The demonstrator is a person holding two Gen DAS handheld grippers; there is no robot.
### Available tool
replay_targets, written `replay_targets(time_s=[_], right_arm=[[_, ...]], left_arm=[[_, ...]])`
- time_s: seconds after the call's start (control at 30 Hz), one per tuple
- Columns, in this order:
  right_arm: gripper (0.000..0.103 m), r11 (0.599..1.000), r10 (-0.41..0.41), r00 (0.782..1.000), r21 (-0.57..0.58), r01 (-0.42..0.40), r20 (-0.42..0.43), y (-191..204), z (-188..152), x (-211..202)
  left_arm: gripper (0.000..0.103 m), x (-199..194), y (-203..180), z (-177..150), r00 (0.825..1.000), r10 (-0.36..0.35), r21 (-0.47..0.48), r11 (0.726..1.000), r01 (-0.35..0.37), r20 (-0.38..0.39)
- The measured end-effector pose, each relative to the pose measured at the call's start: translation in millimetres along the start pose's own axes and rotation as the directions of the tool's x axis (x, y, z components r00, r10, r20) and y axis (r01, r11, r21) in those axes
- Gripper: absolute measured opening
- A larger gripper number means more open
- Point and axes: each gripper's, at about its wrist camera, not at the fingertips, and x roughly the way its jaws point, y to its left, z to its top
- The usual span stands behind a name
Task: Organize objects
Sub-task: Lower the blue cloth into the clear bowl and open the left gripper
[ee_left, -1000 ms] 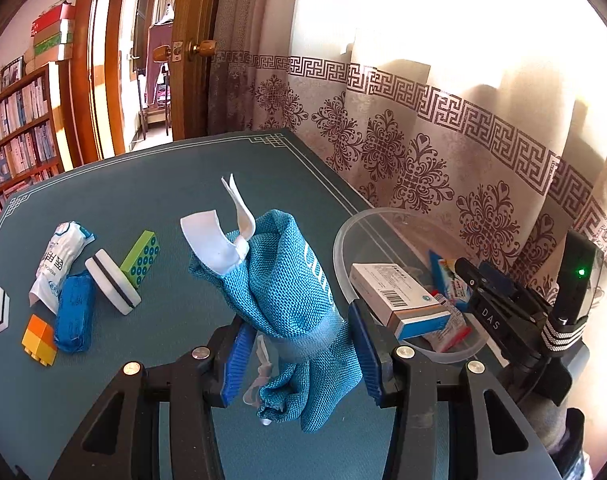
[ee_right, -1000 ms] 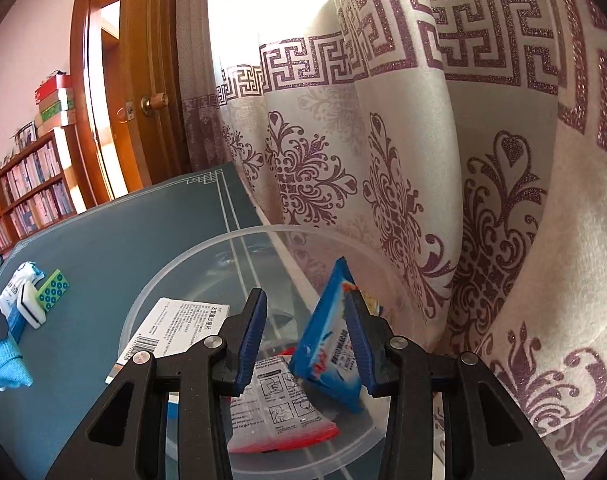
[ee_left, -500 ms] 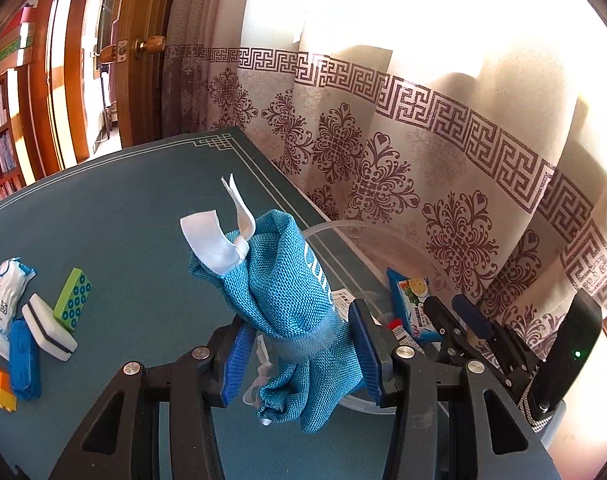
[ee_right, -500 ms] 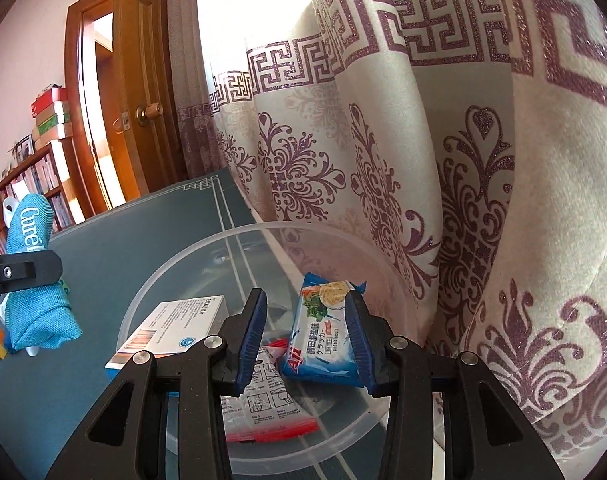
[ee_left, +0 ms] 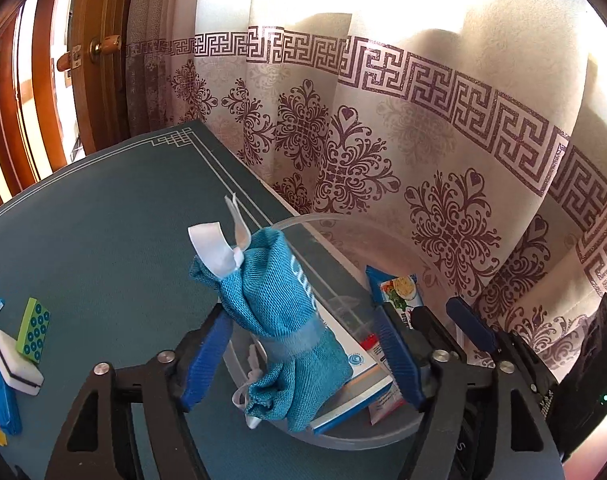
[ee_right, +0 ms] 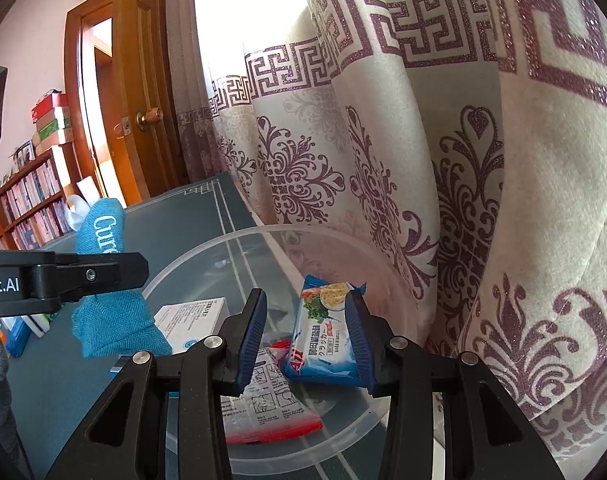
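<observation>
While the left gripper (ee_left: 303,356) hangs over the near edge of the clear plastic bowl (ee_right: 207,248), its jaws are opening, and the blue mesh pouch (ee_left: 279,320) stands between them. In the left wrist view there is a clear gap between the pouch and the right blue pad, and the left pad seems only to touch the cloth or to be just beside it, so the pads do not press on it. The pouch is upright and a little tilted, with a white ribbon (ee_left: 215,248) tied at its top. Its lower end is over the white box (ee_right: 195,320) that lies inside the bowl; I cannot tell whether it already rests on the box.

The right gripper (ee_right: 307,344) points into the same bowl from the other side. Its jaws stand partly open, with nothing pressed between the pads. The blue biscuit packet (ee_right: 327,340) is seen between them, but it lies further down, leaning on the bowl's wall. A flat sachet with a red edge (ee_right: 263,408) lies on the bottom of the bowl.

The bowl stands on the dark green table (ee_left: 103,220), close to the patterned curtain (ee_left: 383,140). At the left side of the table, well apart from the bowl, lie a green block with blue dots (ee_left: 33,334), a white sponge with a dark stripe (ee_left: 15,364) and a long blue packet (ee_left: 1,396).
</observation>
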Motion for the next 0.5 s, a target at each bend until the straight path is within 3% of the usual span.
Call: replay_targets(time_s=[0.23, 0.5], right_arm=[[0.042, 1.000, -0.002, 1.000, -0.001, 0.002, 0.002, 2.7, 1.0, 0.7], [0.042, 1.000, -0.004, 1.000, -0.001, 0.004, 0.006, 3.3, 2.0, 1.1]], left_arm=[[0.087, -0.3, -0.9, -2.8, 0.999, -0.044, 0.006, 0.999, 0.044, 0.012], [0.090, -7.2, 5.1, -9.1, 0.999, -0.035, -0.010, 0.999, 0.035, 0.015]])
